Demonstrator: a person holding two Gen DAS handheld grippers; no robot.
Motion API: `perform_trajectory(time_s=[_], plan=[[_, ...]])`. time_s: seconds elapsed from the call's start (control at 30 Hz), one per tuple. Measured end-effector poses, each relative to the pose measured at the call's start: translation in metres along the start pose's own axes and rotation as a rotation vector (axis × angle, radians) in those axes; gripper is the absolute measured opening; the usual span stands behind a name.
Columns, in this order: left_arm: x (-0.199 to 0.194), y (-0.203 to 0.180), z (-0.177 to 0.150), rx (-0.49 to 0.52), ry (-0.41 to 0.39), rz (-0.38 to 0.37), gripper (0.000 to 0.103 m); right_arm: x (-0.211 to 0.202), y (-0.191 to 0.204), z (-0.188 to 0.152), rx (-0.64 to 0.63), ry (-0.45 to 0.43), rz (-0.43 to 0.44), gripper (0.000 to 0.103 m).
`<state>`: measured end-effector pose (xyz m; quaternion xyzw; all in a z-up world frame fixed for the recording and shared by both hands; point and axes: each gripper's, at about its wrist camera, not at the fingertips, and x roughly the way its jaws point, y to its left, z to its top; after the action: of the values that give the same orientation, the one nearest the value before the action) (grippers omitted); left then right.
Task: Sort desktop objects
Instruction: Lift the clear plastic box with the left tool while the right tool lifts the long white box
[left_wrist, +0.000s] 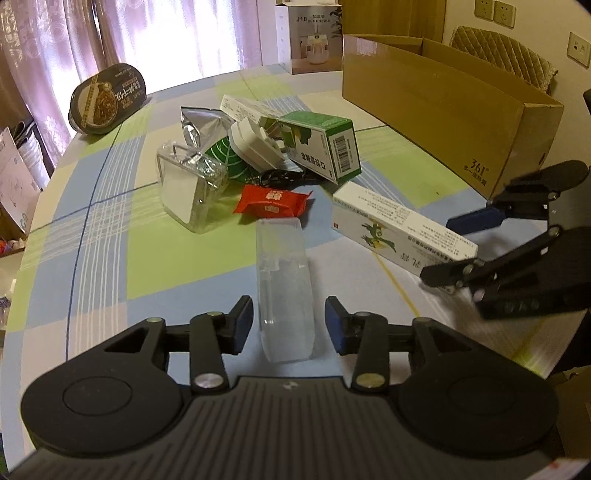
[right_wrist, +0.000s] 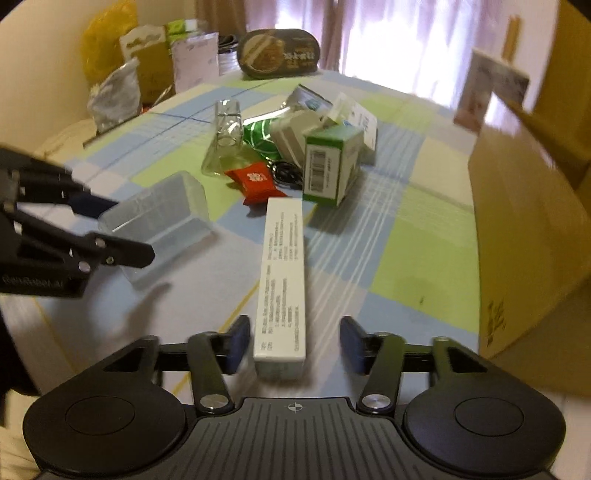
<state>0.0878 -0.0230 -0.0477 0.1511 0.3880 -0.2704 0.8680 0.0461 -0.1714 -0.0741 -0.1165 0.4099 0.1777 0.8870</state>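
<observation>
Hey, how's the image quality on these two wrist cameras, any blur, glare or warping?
Left wrist view: mostly sharp, with the clear plastic case crisp between the left tool fingers; only the right tool at the edge smears. The backlit curtains blow out. Right wrist view: motion-blurred throughout, the long white box soft at its near end. Both: fisheye bends the table edge.

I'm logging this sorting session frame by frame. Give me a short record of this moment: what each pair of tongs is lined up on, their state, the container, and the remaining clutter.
left tongs: open, straddling the clear plastic case, not clamped
right tongs: open, astride the near end of the long white box, not clamped
container: cardboard box, open, at the table's far right
surface: checked tablecloth
clutter in the middle: red sachet, green-and-white carton, clear square box, black cable
far edge: dark oval food tub
</observation>
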Motion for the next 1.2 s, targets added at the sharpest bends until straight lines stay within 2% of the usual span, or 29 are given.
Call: perform_trajectory(time_s=[0.17, 0.53, 0.7, 0.8, 1.0, 1.07, 1.2], plan=[[0.006, 0.003, 0.003, -0.007, 0.009, -0.017, 0.04, 0.007, -0.004, 0.009, 0.053, -0.01, 0.04, 0.054], [0.023, 0.007, 0.008, -0.005, 0.055, -0.028, 0.039, 0.024, 0.002, 0.023, -0.002, 0.01, 0.041, 0.053], [0.027, 0.009, 0.009, -0.027, 0.049, -0.023, 0.028, 0.027, 0.002, 0.022, 0.008, 0.013, 0.038, 0.053], [0.027, 0.009, 0.009, -0.023, 0.046, -0.028, 0.026, 0.027, 0.002, 0.023, 0.007, 0.012, 0.037, 0.053], [0.019, 0.008, 0.006, -0.035, 0.031, -0.023, 0.026, 0.027, 0.004, 0.027, -0.004, 0.009, 0.041, 0.035], [0.016, 0.008, 0.005, -0.04, 0.029, -0.023, 0.026, 0.027, 0.005, 0.028, -0.01, 0.013, 0.032, 0.023], [0.01, 0.006, 0.004, -0.045, 0.023, -0.02, 0.026, 0.023, 0.006, 0.027, -0.004, 0.01, 0.028, 0.023]])
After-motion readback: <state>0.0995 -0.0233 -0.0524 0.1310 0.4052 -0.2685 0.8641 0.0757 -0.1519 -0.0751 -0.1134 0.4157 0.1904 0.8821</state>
